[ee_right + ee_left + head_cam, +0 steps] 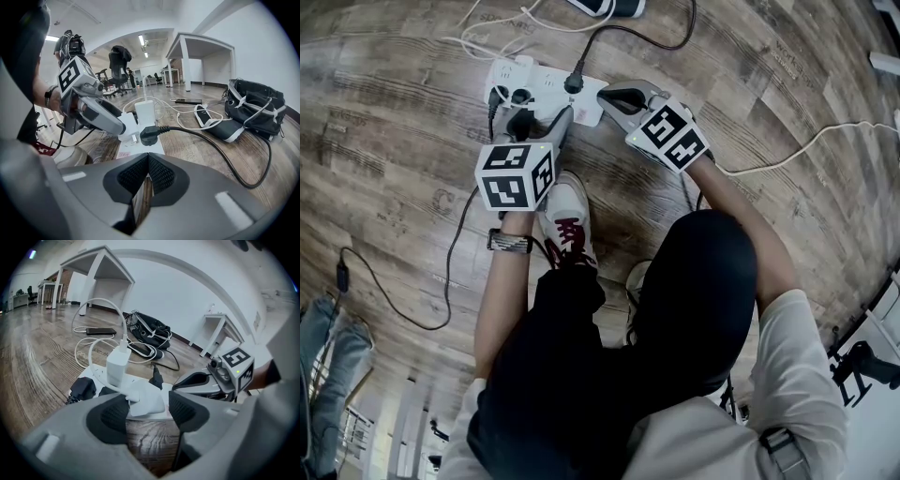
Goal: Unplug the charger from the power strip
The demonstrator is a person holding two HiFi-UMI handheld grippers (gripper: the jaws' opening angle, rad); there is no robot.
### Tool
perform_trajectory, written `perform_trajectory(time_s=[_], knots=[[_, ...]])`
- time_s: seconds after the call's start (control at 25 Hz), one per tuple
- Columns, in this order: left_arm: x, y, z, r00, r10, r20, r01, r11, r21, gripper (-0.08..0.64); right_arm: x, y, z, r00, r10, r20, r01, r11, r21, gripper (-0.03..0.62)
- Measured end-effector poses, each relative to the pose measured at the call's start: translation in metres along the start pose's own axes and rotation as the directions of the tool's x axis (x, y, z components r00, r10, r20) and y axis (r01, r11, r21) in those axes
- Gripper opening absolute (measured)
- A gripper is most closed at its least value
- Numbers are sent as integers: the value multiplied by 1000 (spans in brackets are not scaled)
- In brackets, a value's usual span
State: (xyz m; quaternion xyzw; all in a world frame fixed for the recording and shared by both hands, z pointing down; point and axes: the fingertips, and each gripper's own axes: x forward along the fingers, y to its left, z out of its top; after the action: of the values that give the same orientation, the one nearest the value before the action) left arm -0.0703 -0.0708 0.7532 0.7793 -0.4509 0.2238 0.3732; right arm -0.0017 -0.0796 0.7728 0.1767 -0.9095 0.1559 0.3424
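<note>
A white power strip [546, 80] lies on the wood floor. My left gripper [147, 408] stands open at it. A white charger [145, 401] lies on its side on the strip between the jaws, and the pads do not press it. In the right gripper view this charger [127, 125] shows its bare prongs, out of the socket, at the tip of the left gripper [105, 117]. A second white charger [117, 365] stands plugged in behind, beside a black plug [155, 378]. My right gripper [147, 161] is shut, its tips at the strip's [145, 146] near end.
Another black plug [82, 389] sits at the strip's left end. A phone [101, 331] on a white cable, a black bag [150, 333] and white desks [101, 270] lie beyond. The person's shoe [567, 225] is just behind the grippers. A black cord [441, 281] trails left.
</note>
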Motion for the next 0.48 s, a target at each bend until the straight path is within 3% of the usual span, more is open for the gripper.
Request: perform_trajectory(time_s=[0.48], knots=[[-16, 8, -9, 999, 39, -7, -39, 999, -24, 268, 0, 0, -2, 999, -20, -26, 20, 1000, 12, 2]])
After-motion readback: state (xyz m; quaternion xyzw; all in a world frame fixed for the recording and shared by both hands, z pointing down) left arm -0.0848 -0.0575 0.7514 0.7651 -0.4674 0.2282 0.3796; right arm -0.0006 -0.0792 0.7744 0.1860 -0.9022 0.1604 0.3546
